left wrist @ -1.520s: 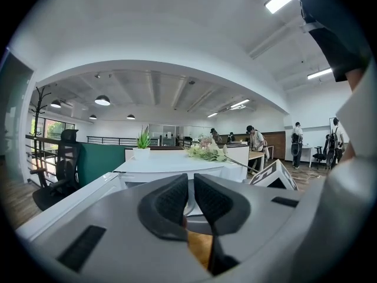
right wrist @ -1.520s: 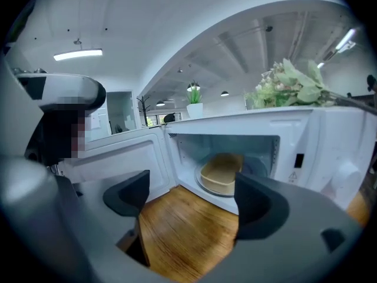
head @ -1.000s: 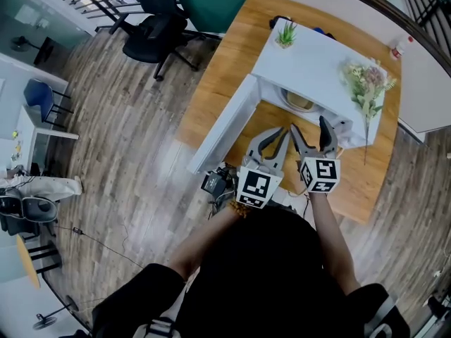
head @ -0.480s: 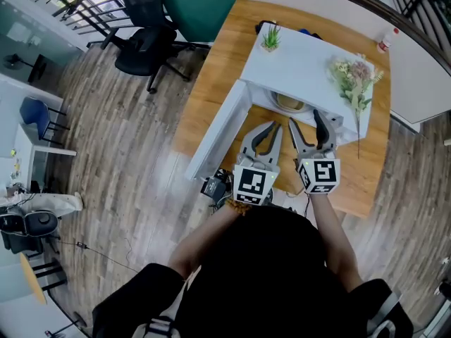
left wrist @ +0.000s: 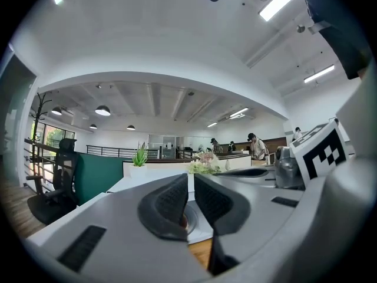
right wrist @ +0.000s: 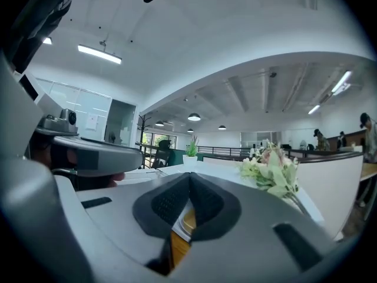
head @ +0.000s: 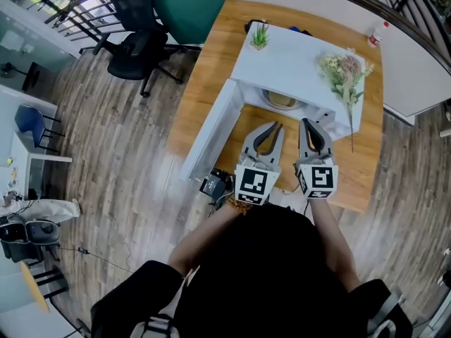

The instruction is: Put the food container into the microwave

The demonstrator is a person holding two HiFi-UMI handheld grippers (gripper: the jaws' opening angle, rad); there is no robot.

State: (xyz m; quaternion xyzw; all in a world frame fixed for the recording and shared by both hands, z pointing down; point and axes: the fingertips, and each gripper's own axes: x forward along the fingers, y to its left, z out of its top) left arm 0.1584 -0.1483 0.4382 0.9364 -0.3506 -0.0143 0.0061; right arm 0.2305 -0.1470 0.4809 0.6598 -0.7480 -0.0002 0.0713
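Note:
The white microwave [head: 303, 55] stands on the wooden table [head: 208, 62] with its door [head: 211, 129] swung open to the left. A round tan food container [head: 282, 100] sits inside the cavity. My left gripper [head: 277, 126] hovers just in front of the opening, jaws together and holding nothing. My right gripper [head: 310, 122] is beside it, in front of the microwave's right half, also shut and empty. In the left gripper view the left gripper [left wrist: 190, 178] points at the microwave, and the right gripper [right wrist: 189, 178] in its own view does the same.
A flower bunch [head: 344, 69] and a small potted plant [head: 259, 35] rest on the microwave's top. A small bottle [head: 375, 34] stands on the white counter behind. A black office chair [head: 137, 44] is on the floor to the left. The open door juts past the table's edge.
My right gripper's jaws have closed; they stood apart in the earlier frames. Both grippers have pulled back a little from the microwave opening. The container stays inside.

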